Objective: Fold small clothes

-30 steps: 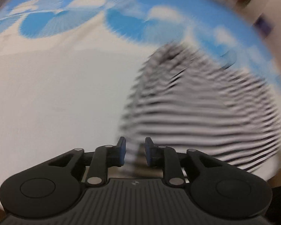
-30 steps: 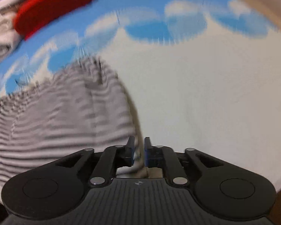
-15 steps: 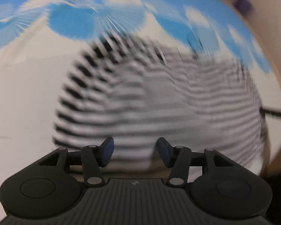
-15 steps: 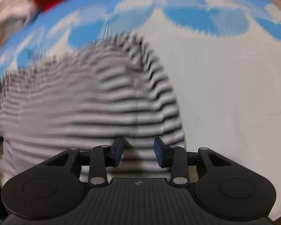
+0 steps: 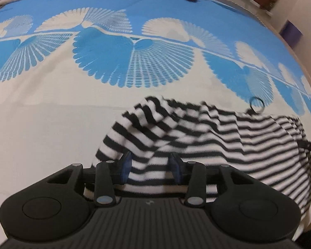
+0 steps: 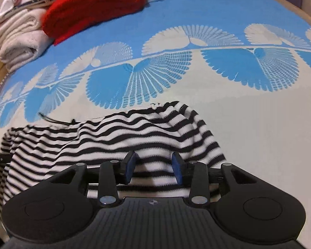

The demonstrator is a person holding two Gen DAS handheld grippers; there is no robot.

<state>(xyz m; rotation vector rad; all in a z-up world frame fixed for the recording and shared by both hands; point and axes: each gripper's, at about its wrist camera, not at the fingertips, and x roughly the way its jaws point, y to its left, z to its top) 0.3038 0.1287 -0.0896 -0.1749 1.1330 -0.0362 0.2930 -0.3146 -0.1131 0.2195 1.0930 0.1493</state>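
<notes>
Blue-and-cream bedspread (image 5: pixel 51 124) bears striped garment (image 5: pixel 197 134); left fingers (image 5: pixel 126 164) closing, right fingers (image 6: pixel 130 166) opening, both ungripping.

Blue-and-cream fan-patterned bedspread (image 5: pixel 51 124), pale wall (image 5: pixel 304 4)

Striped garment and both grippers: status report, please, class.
Left gripper closing, right gripper opening, pads clear of cloth. Striped garment lies rumpled on the bedspread. Nothing in the way.
</notes>
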